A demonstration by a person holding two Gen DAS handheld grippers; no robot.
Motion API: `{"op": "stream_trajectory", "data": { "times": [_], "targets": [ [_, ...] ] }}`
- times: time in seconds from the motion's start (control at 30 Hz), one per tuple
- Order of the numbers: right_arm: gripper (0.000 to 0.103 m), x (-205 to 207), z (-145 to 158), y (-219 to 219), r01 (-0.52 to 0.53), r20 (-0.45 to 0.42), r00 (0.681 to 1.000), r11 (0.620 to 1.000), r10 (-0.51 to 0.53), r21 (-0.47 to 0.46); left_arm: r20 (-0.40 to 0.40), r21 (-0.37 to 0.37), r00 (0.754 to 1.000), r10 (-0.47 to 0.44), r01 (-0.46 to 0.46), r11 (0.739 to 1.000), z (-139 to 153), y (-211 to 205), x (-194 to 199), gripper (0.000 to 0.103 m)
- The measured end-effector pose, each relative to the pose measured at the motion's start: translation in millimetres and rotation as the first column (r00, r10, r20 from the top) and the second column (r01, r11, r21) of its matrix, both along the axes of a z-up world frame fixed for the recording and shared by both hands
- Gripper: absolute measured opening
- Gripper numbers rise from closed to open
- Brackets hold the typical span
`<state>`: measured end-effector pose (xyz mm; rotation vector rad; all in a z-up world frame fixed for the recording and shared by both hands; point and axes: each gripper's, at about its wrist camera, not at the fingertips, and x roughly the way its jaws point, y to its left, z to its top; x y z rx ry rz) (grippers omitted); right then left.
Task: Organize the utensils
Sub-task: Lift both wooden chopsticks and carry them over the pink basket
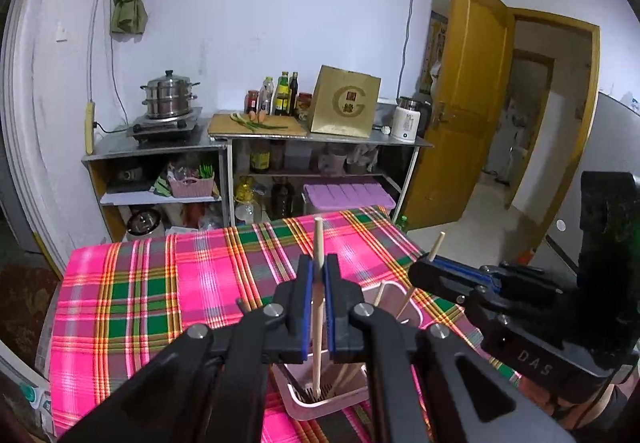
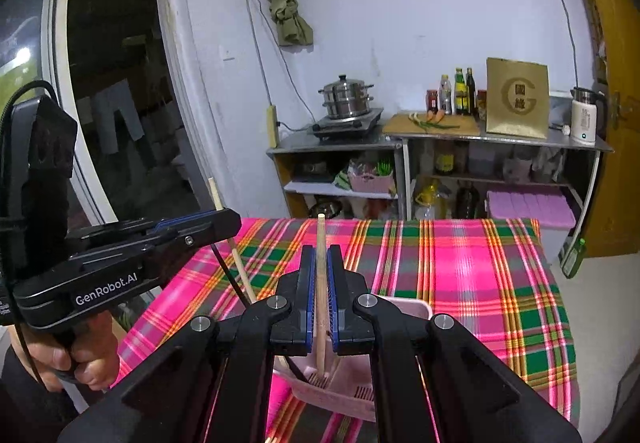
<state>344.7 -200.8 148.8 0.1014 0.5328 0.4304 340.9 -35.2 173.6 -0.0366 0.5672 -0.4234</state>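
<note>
In the left wrist view the left gripper (image 1: 319, 275), black with blue pads, filled the bottom centre, its jaws clamped on a pale wooden chopstick (image 1: 318, 307) standing nearly upright. The stick's lower end reached down inside a pink slotted plastic utensil holder (image 1: 320, 401) at the bottom centre, where other chopsticks (image 1: 404, 303) leaned against the far rim. The holder sat on a table under a pink, green and orange plaid cloth (image 1: 160, 303). To the left of the holder the cloth lay bare as far as its left edge; the far edge ran across mid-frame, with a metal shelf unit (image 1: 224, 147) against the white wall beyond it. At lower right the right gripper (image 1: 430, 263) entered from the frame's right side, pinching a second pale chopstick (image 1: 437, 243) that slanted up above the holder's right rim, close to the table's right edge. Past that edge, open floor led to a yellow wooden door (image 1: 460, 103) standing ajar.

In the right wrist view the right gripper (image 2: 320, 275) was closed on its chopstick (image 2: 320, 299), whose lower end reached into the holder (image 2: 340, 395). The left gripper (image 2: 224, 219) came in from the left, a hand (image 2: 80, 363) on its grip, with its chopstick (image 2: 240, 267) angled toward the holder's left rim. Bare cloth (image 2: 480, 283) stretched right of the holder to the table's right edge.
</note>
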Motion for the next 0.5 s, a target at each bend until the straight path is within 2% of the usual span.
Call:
{"op": "stream_trajectory", "data": {
  "times": [0.5],
  "targets": [
    [0.005, 9.8, -46.8, 2.9, 0.001, -0.098, 0.995, 1.000, -0.002, -0.018, -0.086, 0.004, 0.996, 0.001, -0.001, 1.000, -48.3, 2.0, 4.3, 0.006]
  ]
}}
